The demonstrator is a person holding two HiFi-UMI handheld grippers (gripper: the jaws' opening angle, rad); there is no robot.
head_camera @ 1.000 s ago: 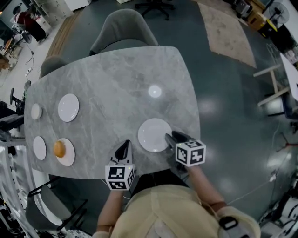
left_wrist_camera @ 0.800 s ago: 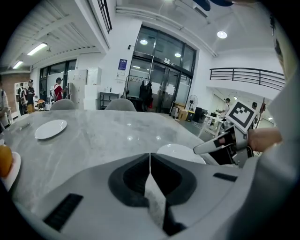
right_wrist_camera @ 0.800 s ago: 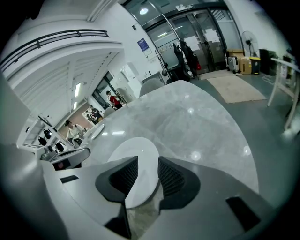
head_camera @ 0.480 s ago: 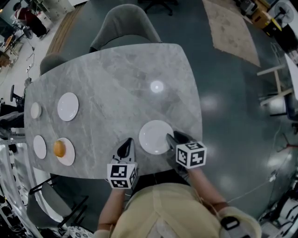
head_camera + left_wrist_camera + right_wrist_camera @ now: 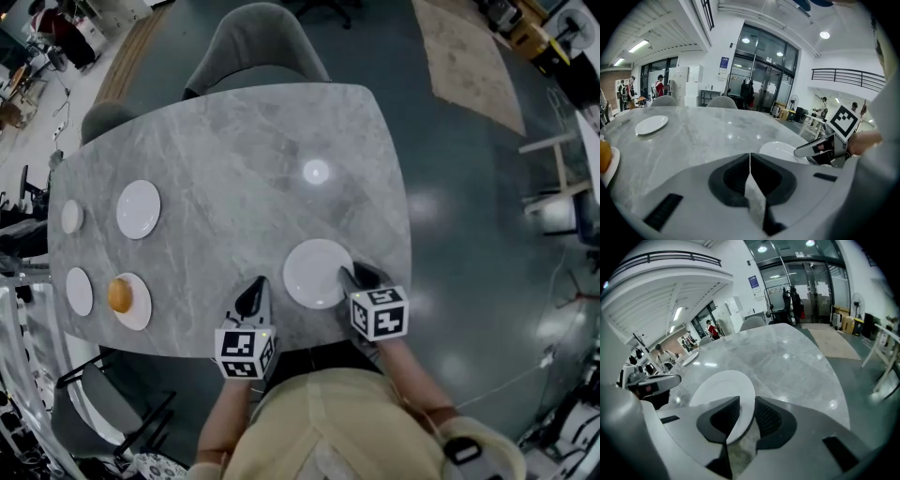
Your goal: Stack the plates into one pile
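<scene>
A large white plate [image 5: 317, 273] [image 5: 723, 389] lies near the table's front edge. My right gripper [image 5: 346, 276] [image 5: 741, 416] has the plate's right rim between its jaws, which are closing but still stand apart from it. My left gripper [image 5: 251, 296] [image 5: 750, 163] is shut and empty, resting just left of that plate [image 5: 780, 151]. Further plates sit at the table's left: a medium one [image 5: 138, 208] [image 5: 651, 124], a small one [image 5: 71, 217], another small one [image 5: 79, 292], and one [image 5: 137, 313] carrying an orange [image 5: 119, 296].
The grey marble table [image 5: 234, 159] has a rounded edge close to me. Two grey chairs [image 5: 258, 47] [image 5: 103, 127] stand at its far side. Dark floor and a rug [image 5: 473, 56] lie to the right. People stand in the background.
The right gripper has rolled slightly and its jaws have narrowed around the plate's rim. The left gripper has stayed in place.
</scene>
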